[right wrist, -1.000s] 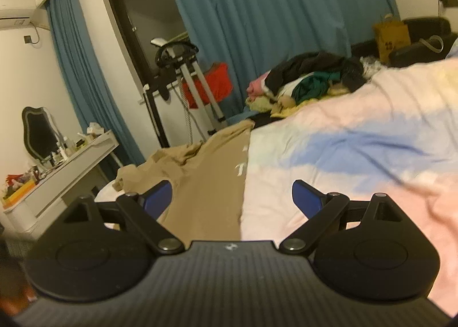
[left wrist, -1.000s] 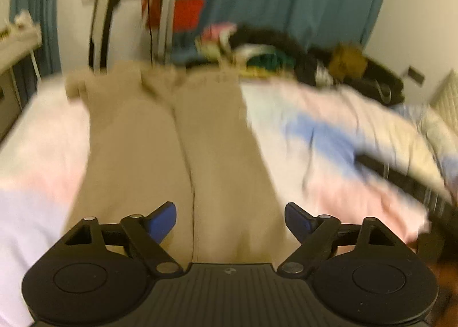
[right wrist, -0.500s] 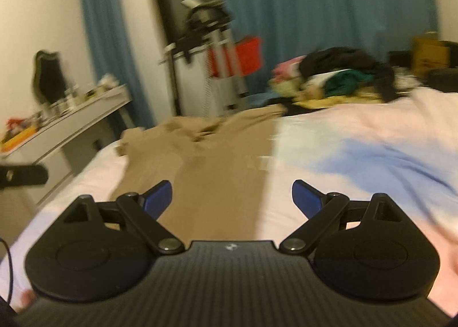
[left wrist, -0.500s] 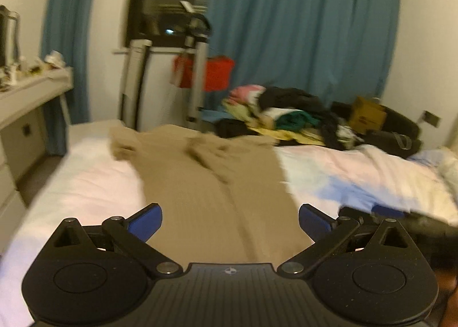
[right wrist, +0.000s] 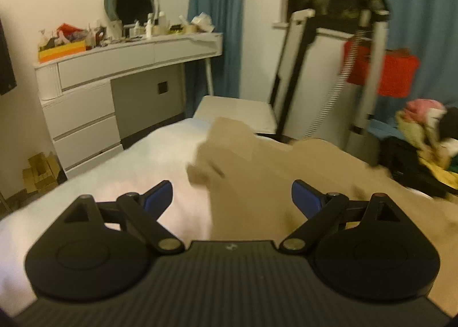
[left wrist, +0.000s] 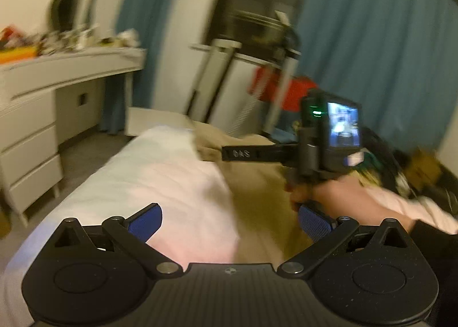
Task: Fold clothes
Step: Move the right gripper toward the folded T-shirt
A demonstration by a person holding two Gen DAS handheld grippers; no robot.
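Tan trousers spread flat on the bed, both tools open and empty above them.

On the left, the left tool (left wrist: 230, 219) has just spread its jaws as wide as they go, nothing between them; it hangs over the bare white bed (left wrist: 160, 172), with the tan trousers (left wrist: 257, 183) lying just right of it and running to the far edge. Further right, the right tool (right wrist: 232, 196) gapes wide and empty, the trousers (right wrist: 286, 172) right under and beyond its tips. The cloth looks light, soft and limp, likely to sag and crease; I would pinch it at a hem or the waistband edge, both corners together.
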